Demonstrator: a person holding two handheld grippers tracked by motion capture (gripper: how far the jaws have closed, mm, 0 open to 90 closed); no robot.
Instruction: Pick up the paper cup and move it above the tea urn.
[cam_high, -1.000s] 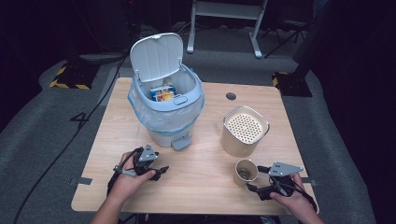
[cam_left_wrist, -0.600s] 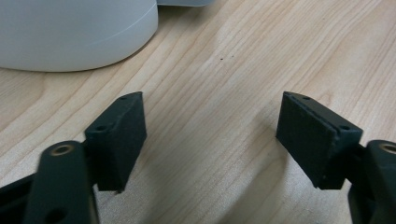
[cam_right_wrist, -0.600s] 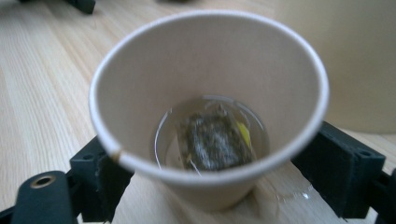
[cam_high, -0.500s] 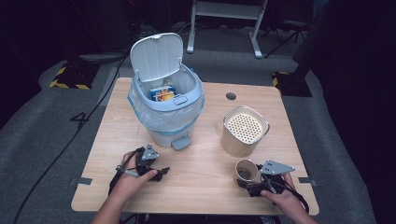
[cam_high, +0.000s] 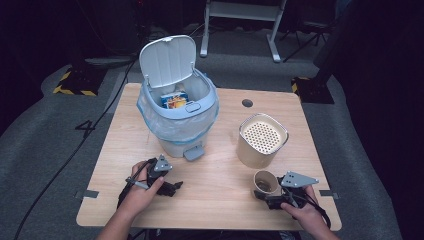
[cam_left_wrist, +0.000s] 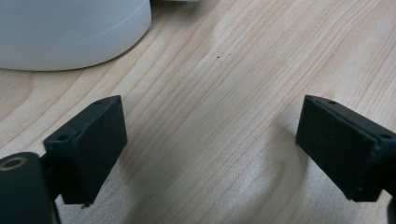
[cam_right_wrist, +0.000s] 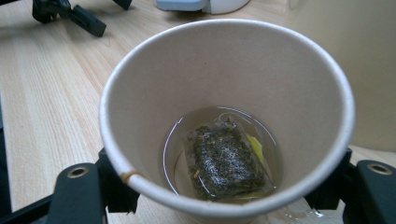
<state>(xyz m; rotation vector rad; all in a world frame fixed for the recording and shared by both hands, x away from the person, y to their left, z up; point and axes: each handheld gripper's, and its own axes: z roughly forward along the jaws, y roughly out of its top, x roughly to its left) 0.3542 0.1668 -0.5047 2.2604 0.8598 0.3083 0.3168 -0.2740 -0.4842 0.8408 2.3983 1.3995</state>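
Observation:
A paper cup (cam_high: 265, 181) stands near the table's front right; it holds a little liquid and a wet tea bag (cam_right_wrist: 226, 161). My right gripper (cam_high: 264, 191) lies low on the table. Its jaws have just been closing and now press on the cup's lower wall (cam_right_wrist: 140, 93) from both sides. My left gripper (cam_high: 173, 188) rests on the wood at the front left, in front of the bin. Its jaws have just been opening, and they stand wide apart (cam_left_wrist: 210, 154) with only bare wood between them.
A white pedal bin (cam_high: 177, 125) with a plastic liner stands at the back left, its lid (cam_high: 167, 60) up and a colourful packet inside. A beige canister with a perforated top (cam_high: 262, 140) stands just behind the cup. The wooden table (cam_high: 220, 210) has a small hole (cam_high: 247, 103).
The right gripper has slid left up to the paper cup and its jaws have closed in on it. The left hand has stayed in place.

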